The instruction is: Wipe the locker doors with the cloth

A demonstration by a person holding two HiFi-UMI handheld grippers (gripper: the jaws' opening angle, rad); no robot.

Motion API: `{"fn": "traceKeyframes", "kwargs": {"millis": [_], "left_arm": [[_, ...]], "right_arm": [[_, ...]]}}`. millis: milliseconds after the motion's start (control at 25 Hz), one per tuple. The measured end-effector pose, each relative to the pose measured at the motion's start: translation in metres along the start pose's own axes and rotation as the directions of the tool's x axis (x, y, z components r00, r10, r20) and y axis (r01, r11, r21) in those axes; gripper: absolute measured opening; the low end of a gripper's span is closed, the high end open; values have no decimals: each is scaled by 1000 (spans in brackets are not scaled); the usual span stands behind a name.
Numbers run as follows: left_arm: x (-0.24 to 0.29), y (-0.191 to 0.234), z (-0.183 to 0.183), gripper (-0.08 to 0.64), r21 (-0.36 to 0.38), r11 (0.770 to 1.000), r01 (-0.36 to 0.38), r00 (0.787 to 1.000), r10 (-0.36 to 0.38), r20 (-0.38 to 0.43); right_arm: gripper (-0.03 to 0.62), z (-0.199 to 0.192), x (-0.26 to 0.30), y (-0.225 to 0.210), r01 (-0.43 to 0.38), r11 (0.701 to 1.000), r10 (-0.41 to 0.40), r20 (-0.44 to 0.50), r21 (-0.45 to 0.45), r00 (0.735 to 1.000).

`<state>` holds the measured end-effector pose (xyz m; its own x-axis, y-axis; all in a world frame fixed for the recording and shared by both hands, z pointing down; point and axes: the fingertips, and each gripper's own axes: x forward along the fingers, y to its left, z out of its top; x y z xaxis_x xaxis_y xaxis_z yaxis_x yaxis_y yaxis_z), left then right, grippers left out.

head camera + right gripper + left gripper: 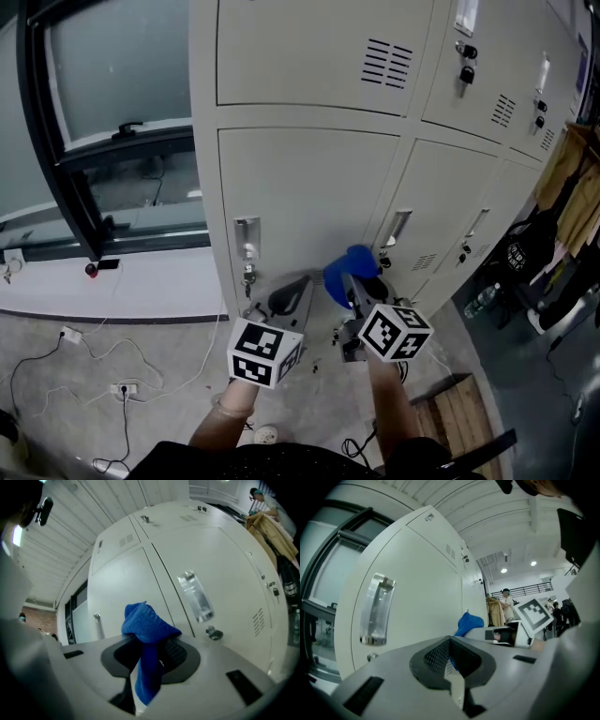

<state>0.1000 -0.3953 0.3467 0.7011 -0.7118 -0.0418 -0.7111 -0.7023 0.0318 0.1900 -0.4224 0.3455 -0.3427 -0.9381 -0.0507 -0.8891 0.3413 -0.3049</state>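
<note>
A blue cloth (pixel 341 271) is bunched in my right gripper (pixel 351 284), which is shut on it close to the lower middle locker door (pixel 441 216). In the right gripper view the cloth (pixel 147 626) drapes over the jaws of that gripper (pixel 151 644), below the door's handle (pixel 196 597) and key lock (pixel 214 633). My left gripper (pixel 292 294) is shut with nothing in it, low in front of the lower left door (pixel 309 187), beneath its handle (pixel 247 238). From the left gripper view, that gripper (pixel 450 642) faces the same handle (pixel 377 609), with the cloth (pixel 468 622) to the right.
A dark-framed window (pixel 103 141) stands left of the lockers. Cables and a power strip (pixel 123 388) lie on the floor at left. A wooden pallet (pixel 459 412), hanging clothes (pixel 570 192) and a bottle (pixel 480 300) crowd the right side. A person (pixel 506 604) stands far off.
</note>
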Motion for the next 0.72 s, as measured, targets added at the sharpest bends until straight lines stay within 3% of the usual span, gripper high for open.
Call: {"fn": "traceKeyframes", "kwargs": {"millis": [120, 280, 440, 720], "left_arm": [[4, 6, 43, 6, 38, 999, -30, 996, 27, 86], [-2, 11, 79, 6, 94, 991, -91, 984, 75, 159], [-6, 7, 75, 6, 104, 990, -95, 984, 77, 162], [-9, 1, 66, 6, 88, 993, -83, 986, 69, 149]], "right_arm": [[107, 44, -11, 36, -47, 998, 53, 122, -51, 991], [106, 75, -27, 64, 19, 984, 22, 229, -177, 973], [104, 68, -29, 73, 51, 973, -1, 219, -224, 976], [103, 52, -27, 72, 42, 978, -6, 178, -204, 984]]}}
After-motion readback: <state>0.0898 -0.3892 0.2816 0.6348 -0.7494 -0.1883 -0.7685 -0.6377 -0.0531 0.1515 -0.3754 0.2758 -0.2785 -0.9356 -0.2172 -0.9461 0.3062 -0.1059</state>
